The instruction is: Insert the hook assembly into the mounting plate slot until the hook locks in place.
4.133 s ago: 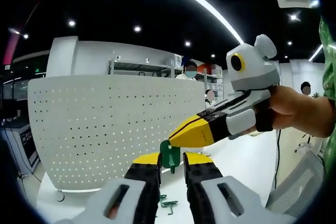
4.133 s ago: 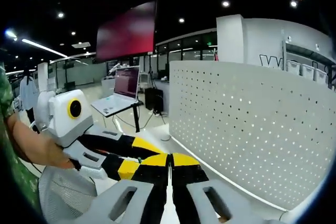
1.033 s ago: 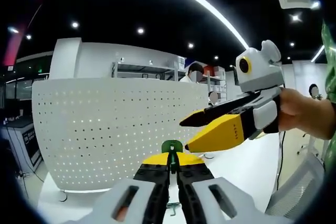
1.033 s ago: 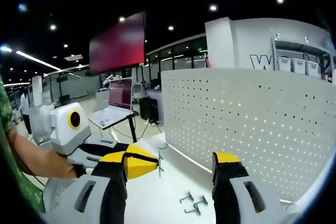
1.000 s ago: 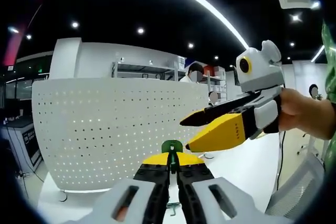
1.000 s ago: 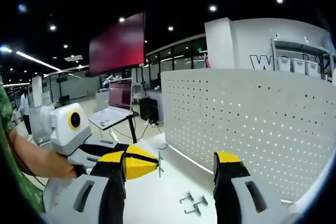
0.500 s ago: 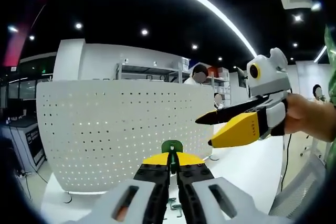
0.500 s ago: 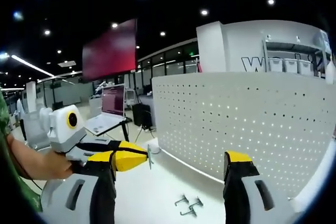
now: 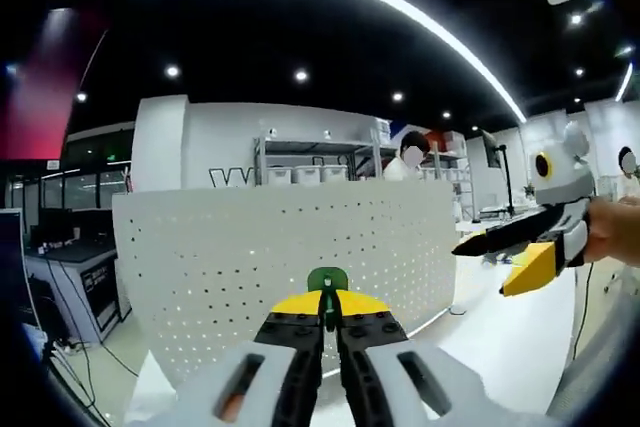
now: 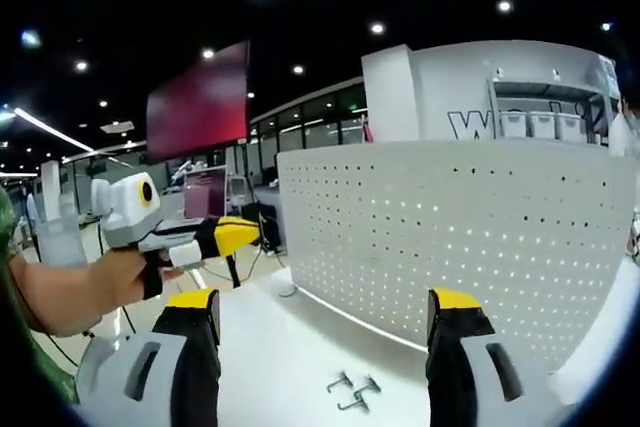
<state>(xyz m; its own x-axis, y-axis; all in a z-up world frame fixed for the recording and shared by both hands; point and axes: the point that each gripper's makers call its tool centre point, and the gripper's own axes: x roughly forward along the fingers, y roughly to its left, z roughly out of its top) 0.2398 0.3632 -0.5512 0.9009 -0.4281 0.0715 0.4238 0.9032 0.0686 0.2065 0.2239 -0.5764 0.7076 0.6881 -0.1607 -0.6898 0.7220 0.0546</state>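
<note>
A small green hook (image 9: 326, 280) pokes up between the yellow tips of my left gripper (image 9: 328, 303), which is shut on it. Behind it stands the white perforated mounting plate (image 9: 290, 247), upright on the table and some way off. My right gripper (image 9: 512, 257) hangs at the right edge of the left gripper view, held by a hand, jaws apart. In the right gripper view, my right gripper (image 10: 323, 302) stands wide open with nothing between its fingers. The plate (image 10: 460, 237) lies to its right, and the left gripper (image 10: 225, 237) is off to the left.
Several loose metal hooks (image 10: 350, 393) lie on the white table (image 10: 280, 367) in front of the plate. A person's hand (image 10: 85, 287) holds the left gripper. Shelves (image 9: 320, 172) and people stand behind the plate, and a red screen (image 10: 200, 97) hangs at the far left.
The left gripper closed on the green hook and the right gripper opened, letting it go. Since then the two grippers have drawn apart, and the left has swung to face the plate.
</note>
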